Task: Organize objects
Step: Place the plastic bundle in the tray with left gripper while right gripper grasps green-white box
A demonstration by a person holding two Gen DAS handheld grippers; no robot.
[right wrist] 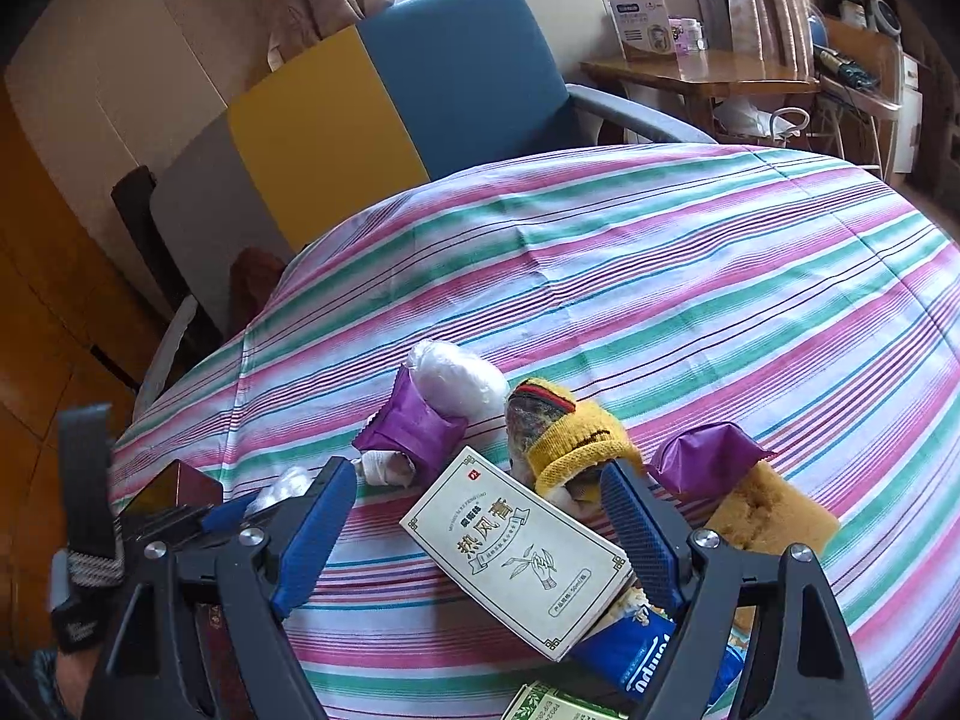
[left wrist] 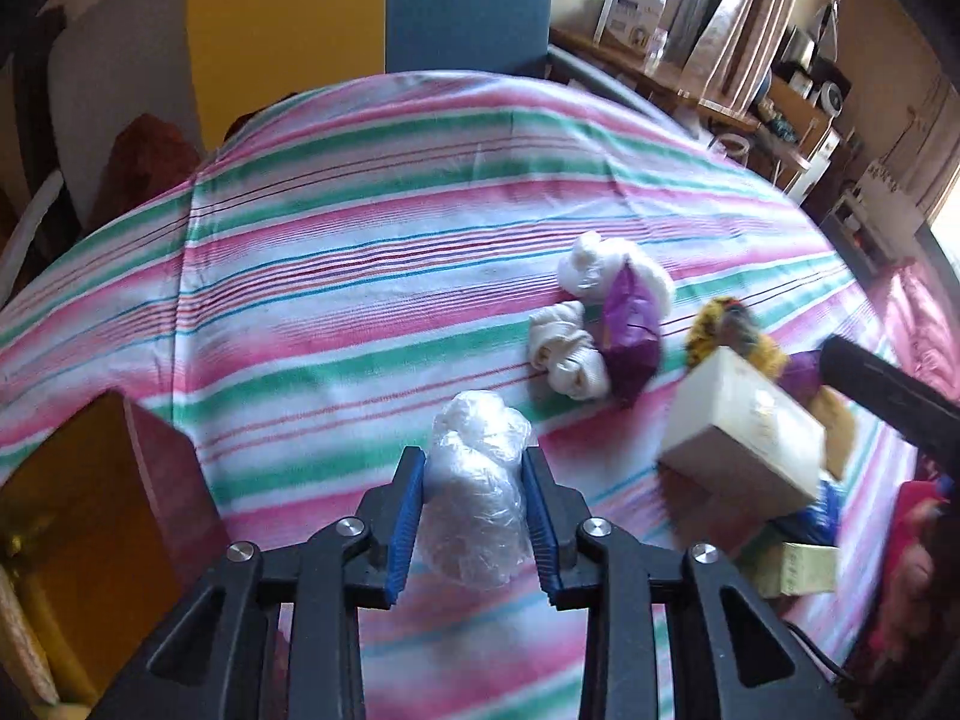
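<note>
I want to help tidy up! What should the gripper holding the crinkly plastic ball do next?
Probably lift it: the left hand-held gripper has its blue pads against the plastic-wrapped bundle, which seems to rest on the striped cloth.

I am looking into a lived-in room of a home. A striped cloth (right wrist: 660, 276) in pink, green and white is covering the bench, and household odds and ends are lying on it: rolled socks (left wrist: 567, 348), a knitted yellow sock (right wrist: 570, 438), a sponge (right wrist: 768, 510), a medicine box (right wrist: 522, 552). At the far side a blue chair (right wrist: 468, 66) is standing with yellow and grey panels (right wrist: 324, 138) beside it. Curtains (right wrist: 762, 0) are hanging by a bright window at the far right, and a wooden side table (right wrist: 702, 72) is carrying a printed carton (right wrist: 639, 21) and small jars. A wooden floor (right wrist: 48, 324) is showing at the left.
</note>
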